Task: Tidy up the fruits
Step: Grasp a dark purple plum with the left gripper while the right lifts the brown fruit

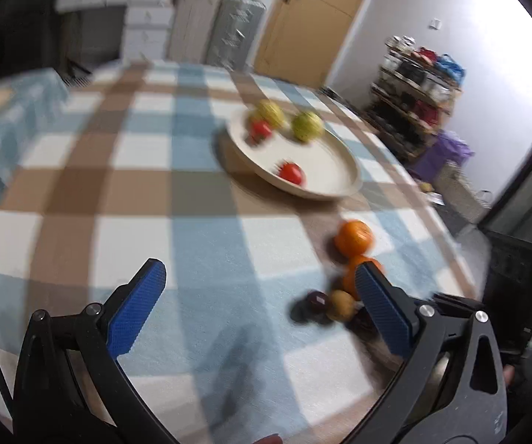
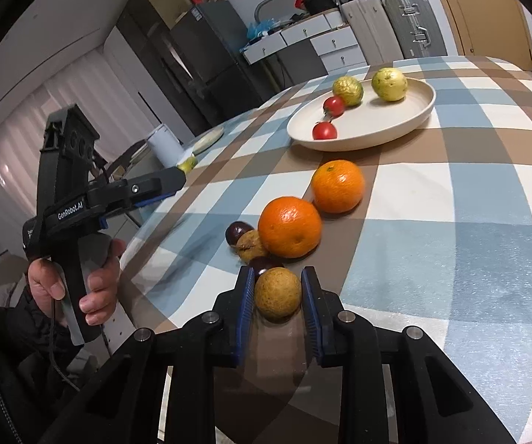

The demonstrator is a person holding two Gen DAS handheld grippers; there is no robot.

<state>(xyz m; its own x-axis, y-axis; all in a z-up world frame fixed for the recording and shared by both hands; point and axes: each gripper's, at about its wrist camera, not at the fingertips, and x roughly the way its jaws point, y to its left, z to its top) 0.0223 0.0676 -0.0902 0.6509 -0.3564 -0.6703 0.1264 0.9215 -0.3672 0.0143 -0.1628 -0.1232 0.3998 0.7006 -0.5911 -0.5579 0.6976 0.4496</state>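
The desk (image 2: 451, 222), draped in a blue, brown and white checked cloth, fills both views. On it at about 12 o'clock in the right wrist view lies a wide, shallow cream plate (image 2: 388, 129), its long axis running from 8 to 2 o'clock; it holds two yellow-green round fruits (image 2: 389, 80) on its far side and two small red tomatoes (image 2: 324, 130) nearer. From the plate, a line of loose fruit runs down toward 7 o'clock: two round oranges (image 2: 290, 226), then a dull yellow-brown fruit (image 2: 250, 245) touching a dark purple one (image 2: 237, 232).

The right claw (image 2: 277, 318) is clamped on a round yellow-brown fruit (image 2: 277, 298), its blue pads pressing both sides, low over the desk edge.

The left claw (image 1: 262, 314), held in a hand (image 2: 93, 285) at 9 o'clock, points toward the plate with its blue fingers (image 1: 136, 310) wide apart and nothing between them.
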